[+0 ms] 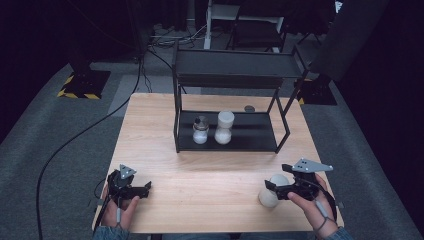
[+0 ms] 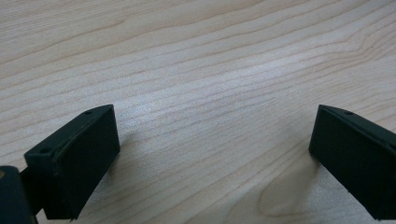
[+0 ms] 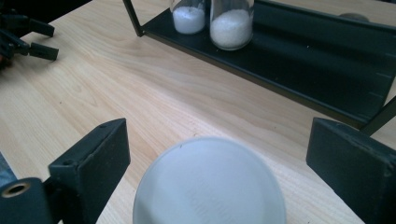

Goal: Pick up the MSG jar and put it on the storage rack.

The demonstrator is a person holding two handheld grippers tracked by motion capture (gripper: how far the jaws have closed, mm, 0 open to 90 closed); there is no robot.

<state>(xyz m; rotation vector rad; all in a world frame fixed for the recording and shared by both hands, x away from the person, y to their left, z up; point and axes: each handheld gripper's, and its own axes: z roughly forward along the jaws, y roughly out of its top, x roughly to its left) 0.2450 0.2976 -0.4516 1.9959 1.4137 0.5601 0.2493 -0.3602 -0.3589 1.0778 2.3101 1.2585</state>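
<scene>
The right gripper [image 1: 274,189] hung at the lower right of the high view with its 2 black jaws spread wide and gripping nothing — in the right gripper view the round white-lidded plastic jar [image 3: 209,184] sat low at centre between them, apart from both pads. To grasp it well, the jaws needed to sink evenly down past the lid onto the body, staying centred, then close squarely so the jar would not tip on the pale wooden table [image 1: 165,150]. The left gripper [image 1: 140,189], at the lower left, rested wide open and empty — clear of the black metal 2-tier shelf [image 1: 240,131] with its 2 jars of white powder.

White lid [image 3: 209,182] between jaws (untouched)
</scene>
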